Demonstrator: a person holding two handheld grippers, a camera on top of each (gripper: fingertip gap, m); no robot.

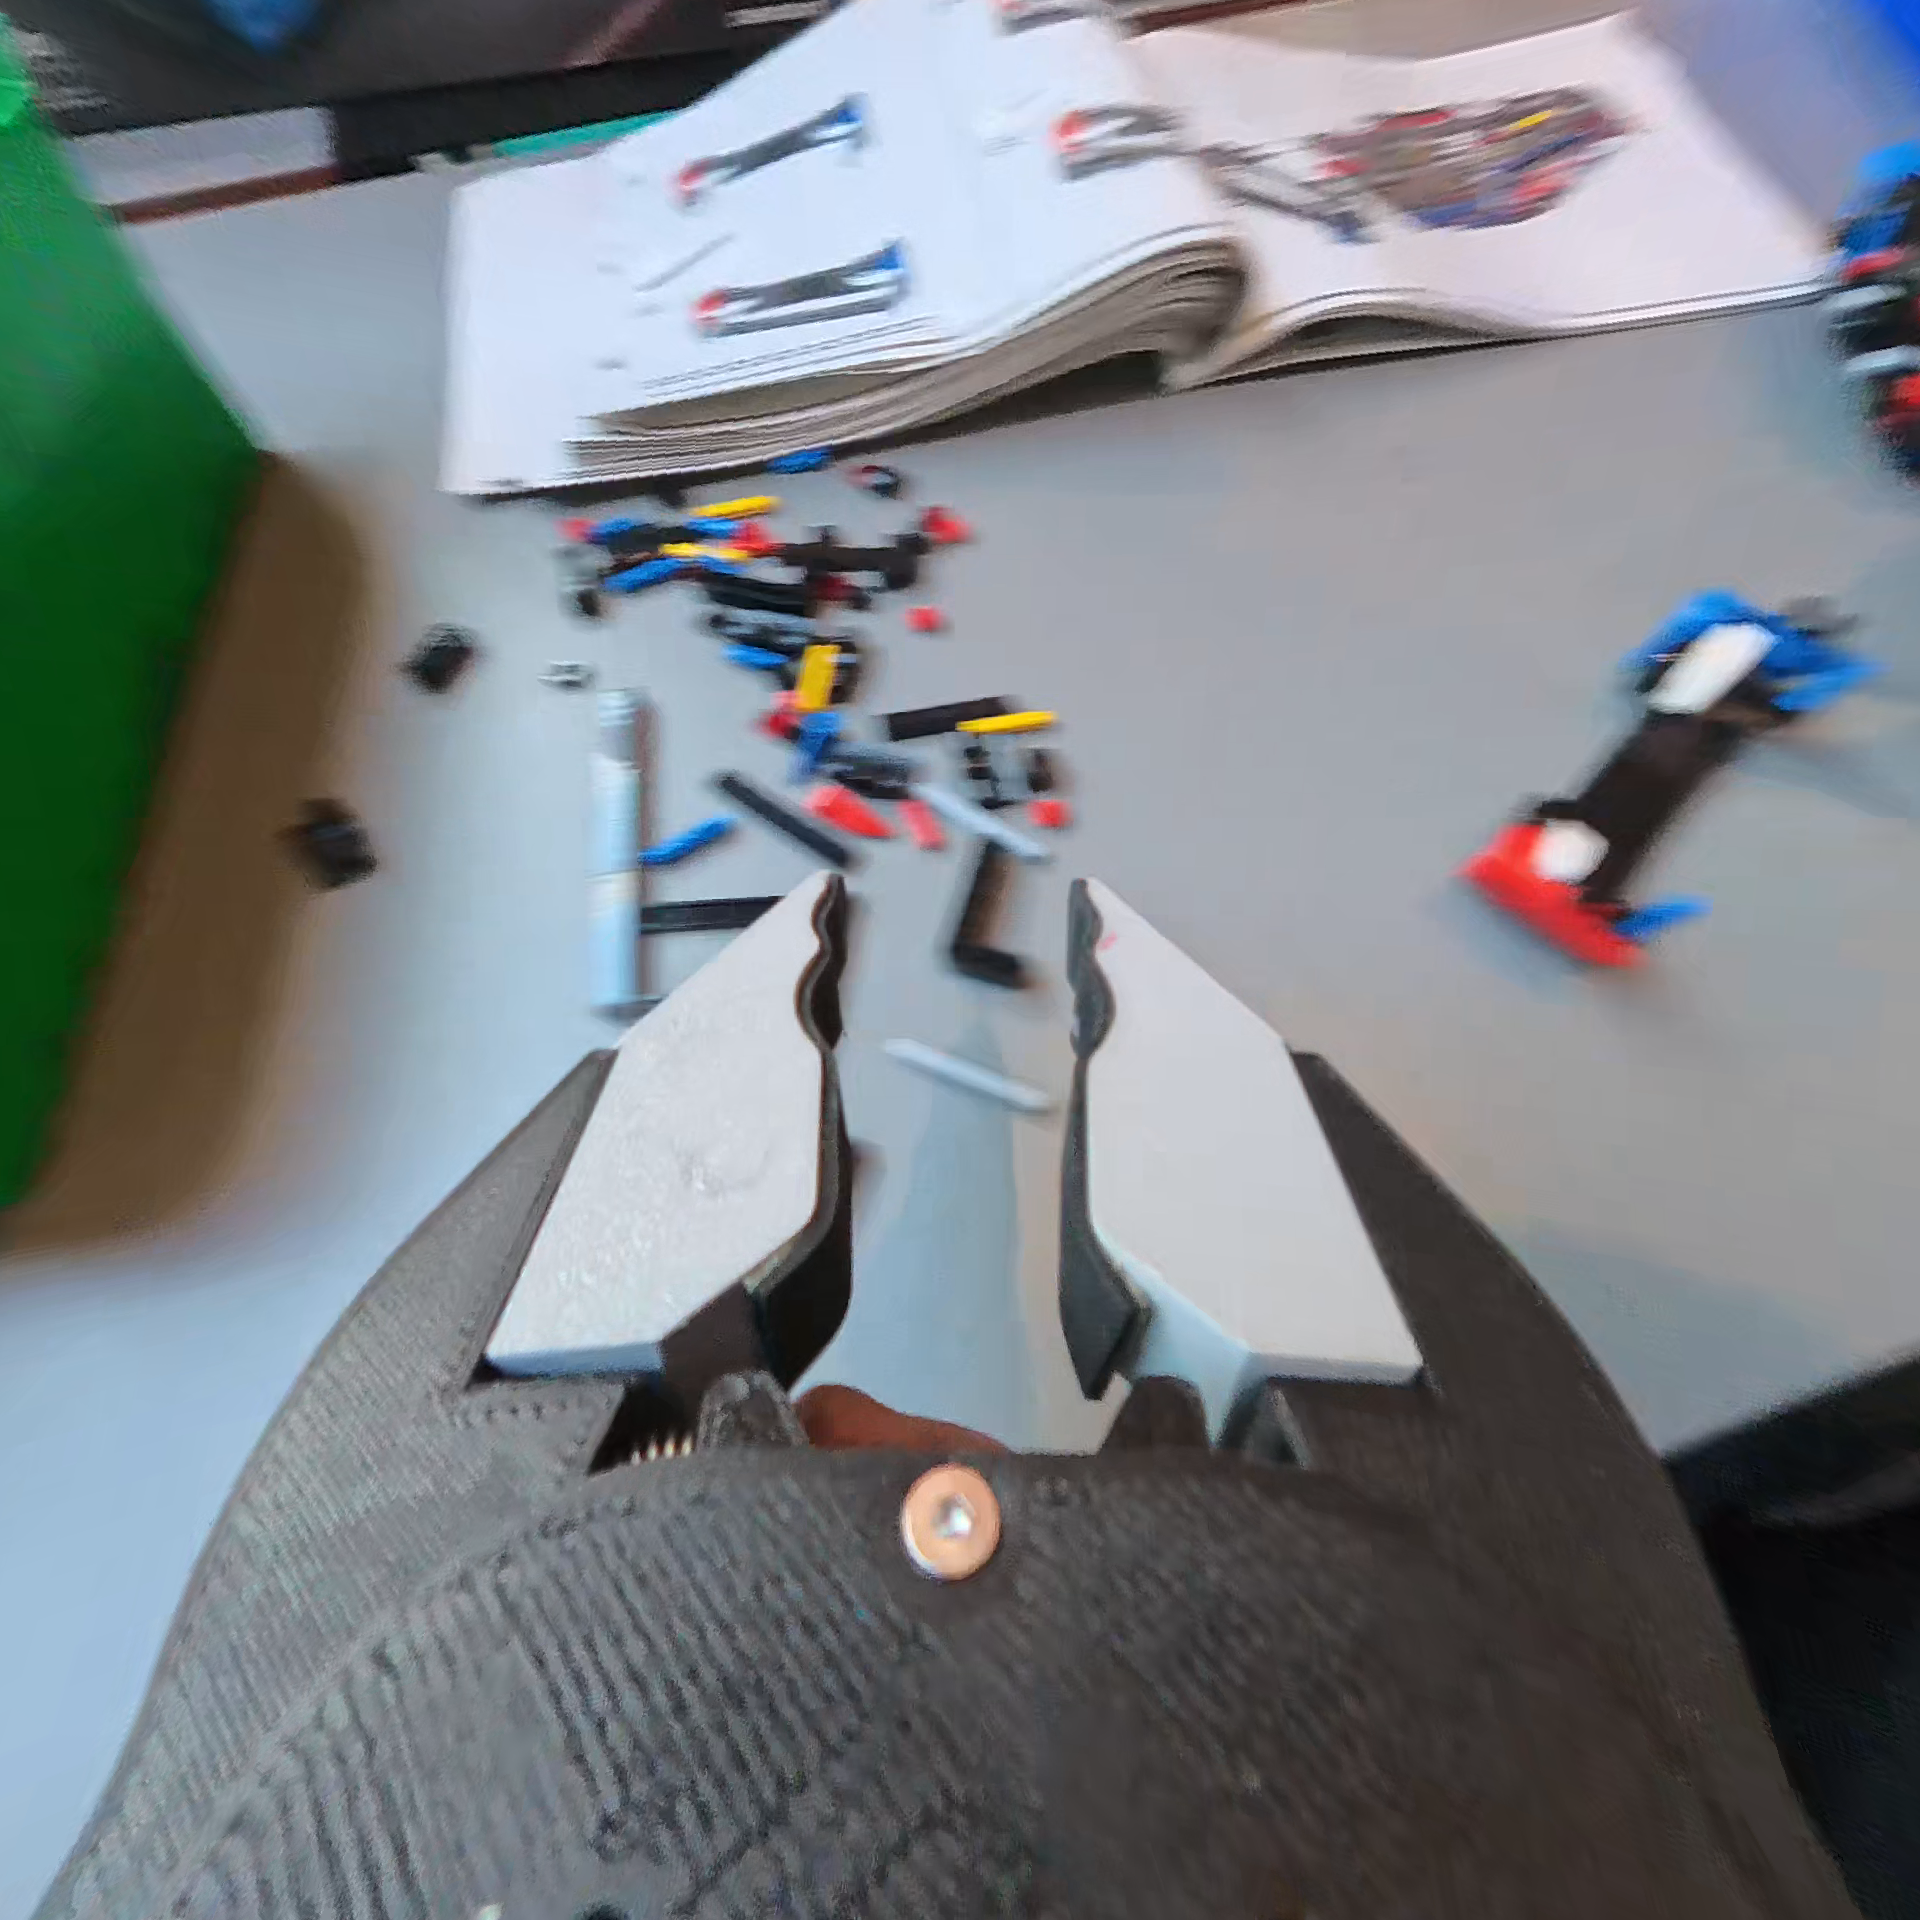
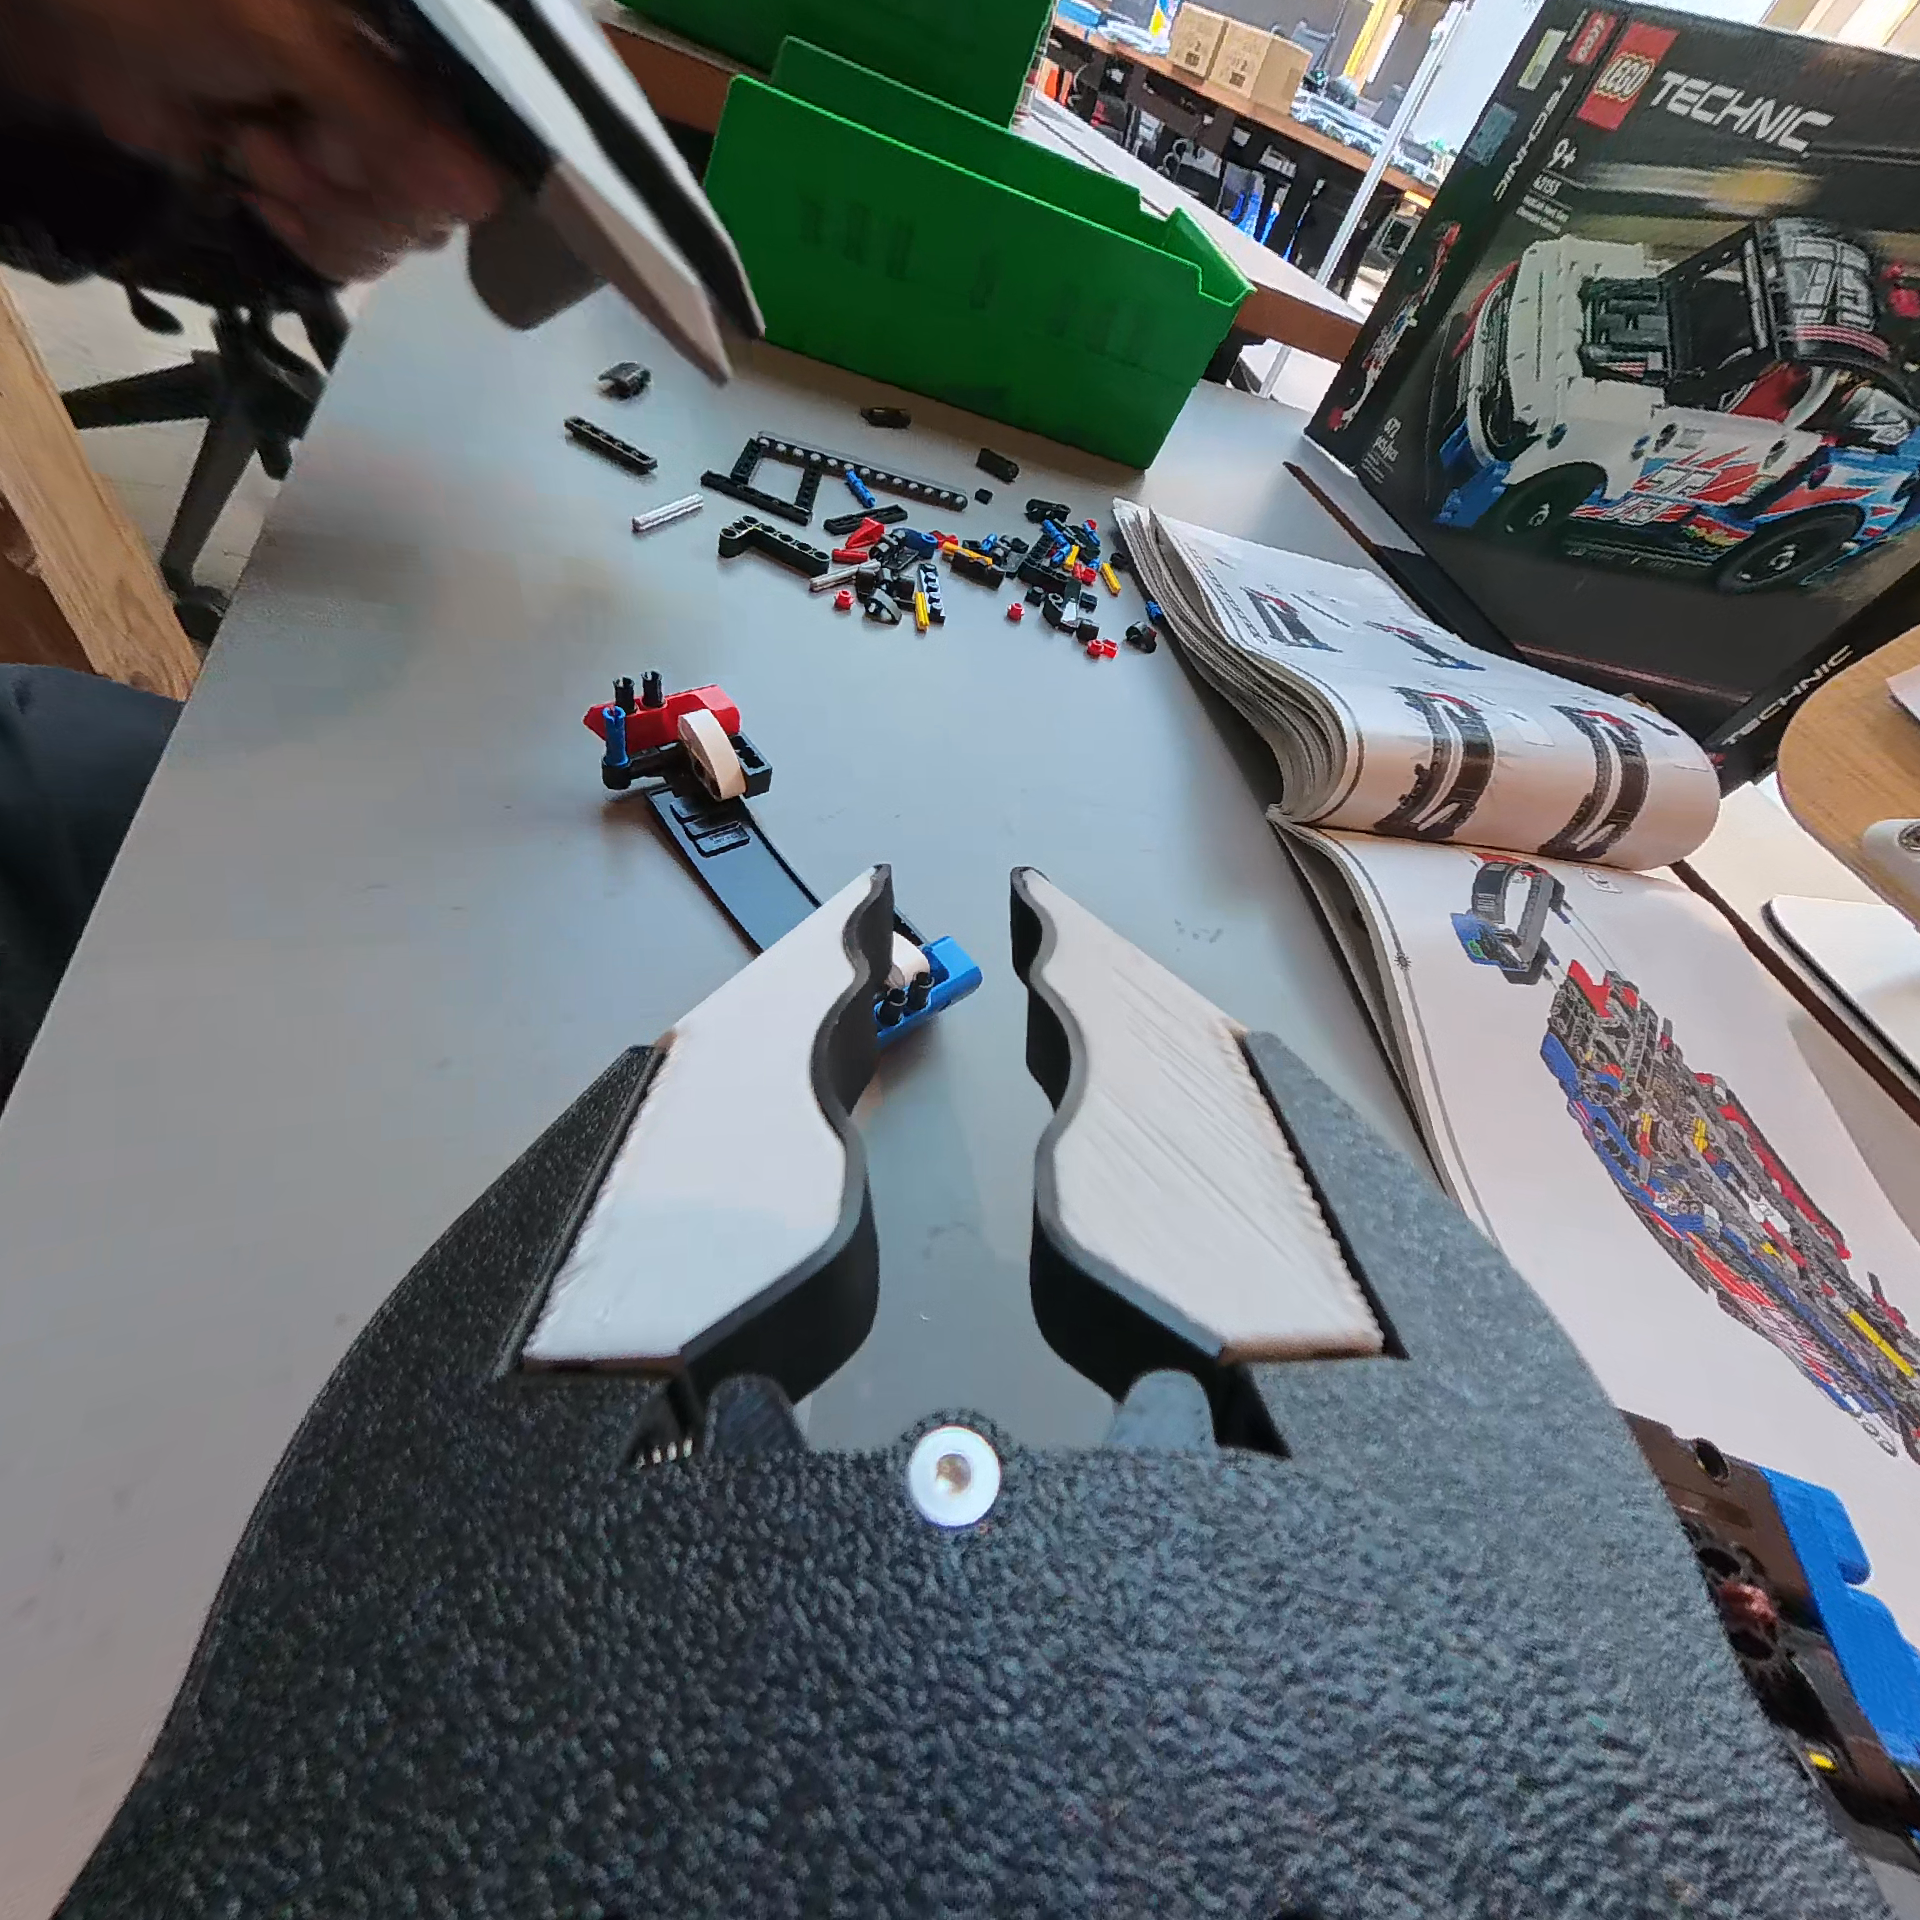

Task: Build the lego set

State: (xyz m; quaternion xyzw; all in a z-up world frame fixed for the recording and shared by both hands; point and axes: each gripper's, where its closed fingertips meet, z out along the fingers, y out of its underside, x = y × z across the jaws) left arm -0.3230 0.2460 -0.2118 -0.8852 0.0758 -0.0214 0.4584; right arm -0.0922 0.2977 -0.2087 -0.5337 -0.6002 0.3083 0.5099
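The loose lego pieces [image 2: 935,551] lie scattered on the grey table [image 2: 416,935], at about twelve o'clock from the right gripper [image 2: 951,883] and well ahead of it. A partly built sub-assembly [image 2: 707,790], a black strip with a red end and a blue end, lies nearer. Its blue end sits just beside the right gripper's left fingertip, at about nine o'clock from the gap, partly hidden by that finger. The right gripper's fingers stand moderately apart and hold nothing.

In the left wrist view, the left gripper [image 1: 956,894] hovers over the near edge of the pile [image 1: 831,675], its fingers also apart and empty. A black L-shaped piece [image 1: 982,920] lies between the fingertips as seen from above, and a thin grey axle [image 1: 966,1075] lies farther back in the gap. That view is smeared, so small parts are hard to tell apart.

Outward from there, the open instruction booklet [image 2: 1455,748] lies at two o'clock from the pile, the set's box [image 2: 1662,343] stands behind it, and a green bin [image 2: 966,312] is at twelve o'clock. A larger built section [image 2: 1829,1621] shows at the right gripper's four o'clock.

The main risk, I judge, is crowding: pieces lie touching, so closing on one may nudge neighbours or pinch two. The thin axle could roll off. The right finger may also knock the sub-assembly's blue end and skew it.
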